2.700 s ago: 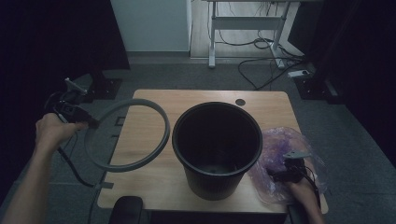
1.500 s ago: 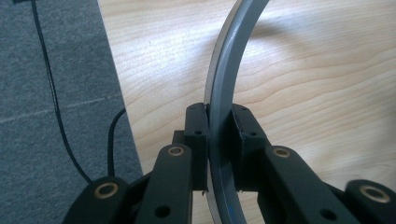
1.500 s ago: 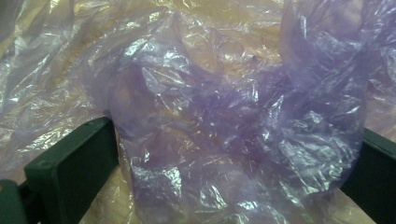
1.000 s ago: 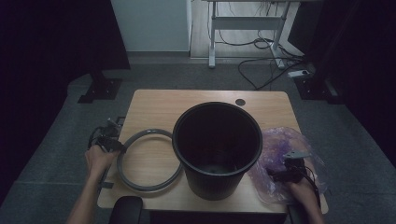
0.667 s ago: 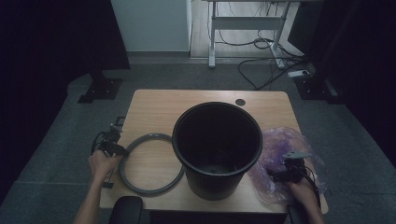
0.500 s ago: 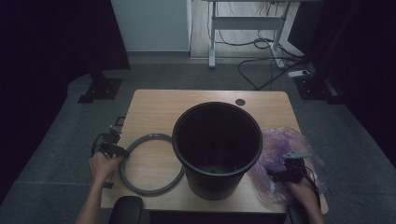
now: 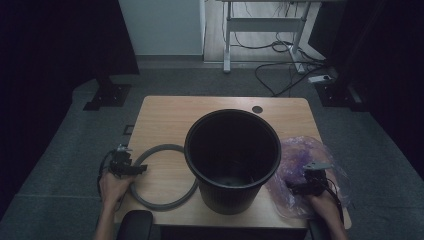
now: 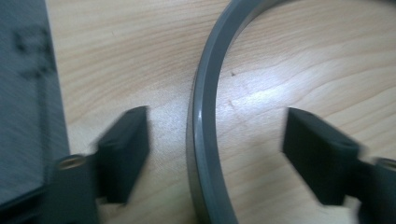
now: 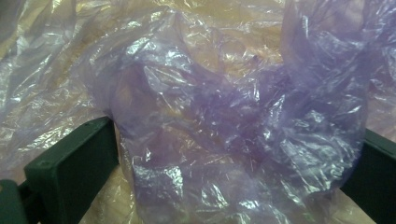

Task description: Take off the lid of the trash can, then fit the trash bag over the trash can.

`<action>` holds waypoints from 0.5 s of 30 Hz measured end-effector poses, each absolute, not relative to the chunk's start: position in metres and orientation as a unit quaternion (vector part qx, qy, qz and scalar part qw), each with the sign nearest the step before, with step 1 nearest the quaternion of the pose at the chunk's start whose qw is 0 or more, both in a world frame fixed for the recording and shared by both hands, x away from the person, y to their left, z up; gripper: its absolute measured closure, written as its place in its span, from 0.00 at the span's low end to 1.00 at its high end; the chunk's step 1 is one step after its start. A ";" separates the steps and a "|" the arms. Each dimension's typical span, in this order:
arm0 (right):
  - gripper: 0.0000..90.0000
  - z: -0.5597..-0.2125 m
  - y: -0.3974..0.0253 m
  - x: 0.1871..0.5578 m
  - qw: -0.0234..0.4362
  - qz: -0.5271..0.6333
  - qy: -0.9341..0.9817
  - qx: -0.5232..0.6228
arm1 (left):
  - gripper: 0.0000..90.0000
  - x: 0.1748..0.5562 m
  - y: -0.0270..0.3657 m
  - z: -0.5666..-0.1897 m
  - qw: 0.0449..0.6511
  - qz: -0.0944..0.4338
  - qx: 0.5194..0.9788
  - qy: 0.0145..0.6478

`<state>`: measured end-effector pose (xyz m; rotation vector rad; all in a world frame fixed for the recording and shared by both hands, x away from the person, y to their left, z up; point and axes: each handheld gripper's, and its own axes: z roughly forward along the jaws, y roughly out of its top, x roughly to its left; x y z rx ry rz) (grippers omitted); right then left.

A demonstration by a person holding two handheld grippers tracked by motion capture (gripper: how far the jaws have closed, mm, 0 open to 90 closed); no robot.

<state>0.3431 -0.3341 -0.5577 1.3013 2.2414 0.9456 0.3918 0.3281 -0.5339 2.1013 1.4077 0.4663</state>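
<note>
The grey ring [image 8: 204,121] is straddled by the left gripper's [image 8: 215,154] wide-spread fingers, ungripped; crumpled purple plastic bag [image 9: 224,126] is flanked by the right gripper's [image 9: 233,168] parted fingers.

ring [image 7: 165,177] left of bin [image 7: 232,160] | bag [image 7: 305,172] right

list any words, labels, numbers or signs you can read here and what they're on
None can be read.
The bin, ring, purple bag and table carry no visible print.
A dark mark on the grey surface beside the table, in the left gripper view, is too blurred to tell whether it is text.
</note>
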 end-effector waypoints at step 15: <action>0.00 -0.548 -0.333 0.342 0.198 0.334 0.807 0.446 | 0.13 0.383 0.324 -0.543 0.302 0.209 0.777 0.512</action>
